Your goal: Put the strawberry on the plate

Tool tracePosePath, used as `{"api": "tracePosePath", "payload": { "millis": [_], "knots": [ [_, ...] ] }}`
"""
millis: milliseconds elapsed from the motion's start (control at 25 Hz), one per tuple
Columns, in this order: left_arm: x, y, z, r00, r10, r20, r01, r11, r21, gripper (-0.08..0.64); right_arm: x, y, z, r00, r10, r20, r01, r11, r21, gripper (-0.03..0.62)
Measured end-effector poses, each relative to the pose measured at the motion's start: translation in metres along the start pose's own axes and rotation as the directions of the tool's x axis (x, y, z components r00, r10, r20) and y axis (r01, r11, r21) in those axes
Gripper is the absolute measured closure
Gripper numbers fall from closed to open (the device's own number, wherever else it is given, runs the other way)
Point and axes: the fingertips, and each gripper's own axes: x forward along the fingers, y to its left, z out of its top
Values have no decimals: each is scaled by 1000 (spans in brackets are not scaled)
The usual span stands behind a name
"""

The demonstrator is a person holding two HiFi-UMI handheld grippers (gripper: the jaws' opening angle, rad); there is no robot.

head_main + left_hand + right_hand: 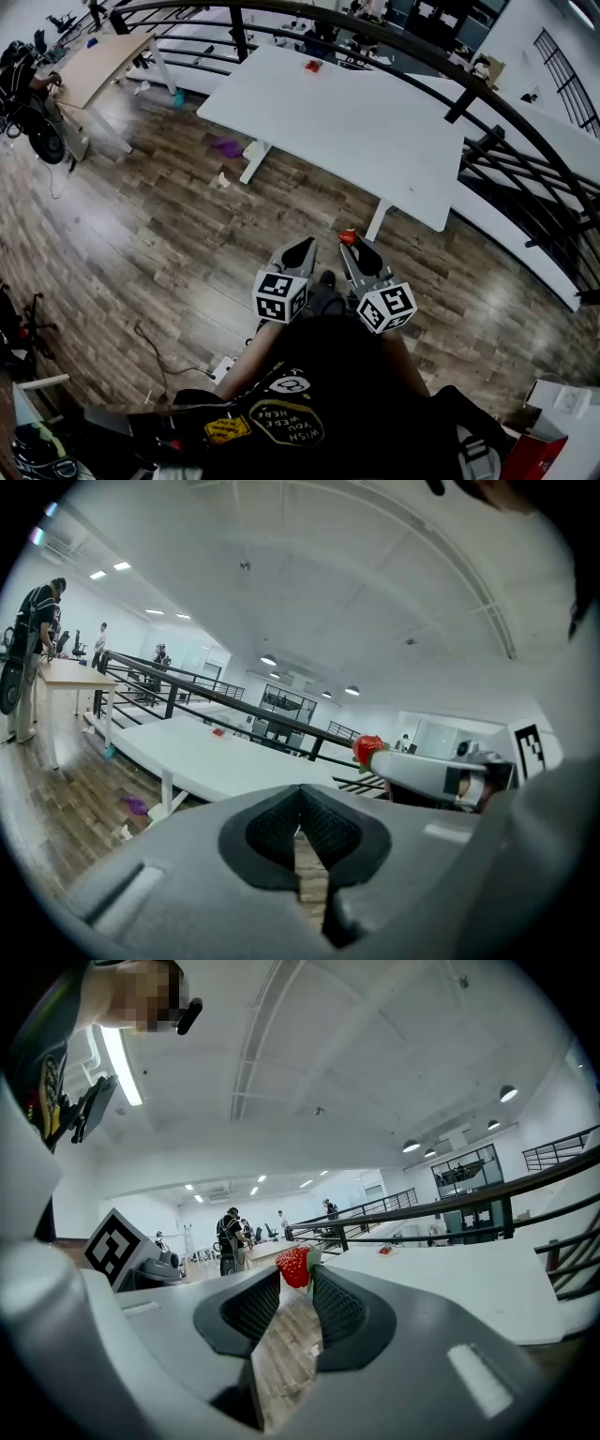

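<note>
While right gripper [297,1277] pinches strawberry [292,1266], red object [312,66] on table [356,127] indistinct.

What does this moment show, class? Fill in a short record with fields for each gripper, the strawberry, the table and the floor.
right gripper: shut on the strawberry, pinched at the jaw tips
strawberry: red, green leaves on its right side, held in the air and not over the table
left gripper: jaws together, nothing between them
table: white, ahead of the person, mostly bare
red item: small, on the table's far part; too small to identify
floor: wood planks, below both grippers
</note>
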Motion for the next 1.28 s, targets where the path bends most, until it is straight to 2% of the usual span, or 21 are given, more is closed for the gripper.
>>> {"api": "tracePosePath", "payload": {
  "millis": [400,600,800,1080,1280],
  "knots": [
    [89,-2,49,999,-44,2,44,996,75,555,37,-85,28,999,-33,6,34,999,-8,479],
    [132,-4,72,999,-33,5,32,996,87,555,56,-121,46,1000,-4,13,4,1000,-12,479],
    [161,-11,80,1000,-5,9,4,996,91,555,66,-152,47,999,39,-16,-39,999,-6,479],
    [178,18,80,999,32,-22,-31,997,73,555,104,-174,54,997,65,-30,-65,998,2,479],
    [186,49,101,999,34,-17,-32,996,87,555,134,-171,51,997,52,-52,-51,999,17,479]
  ]
}}
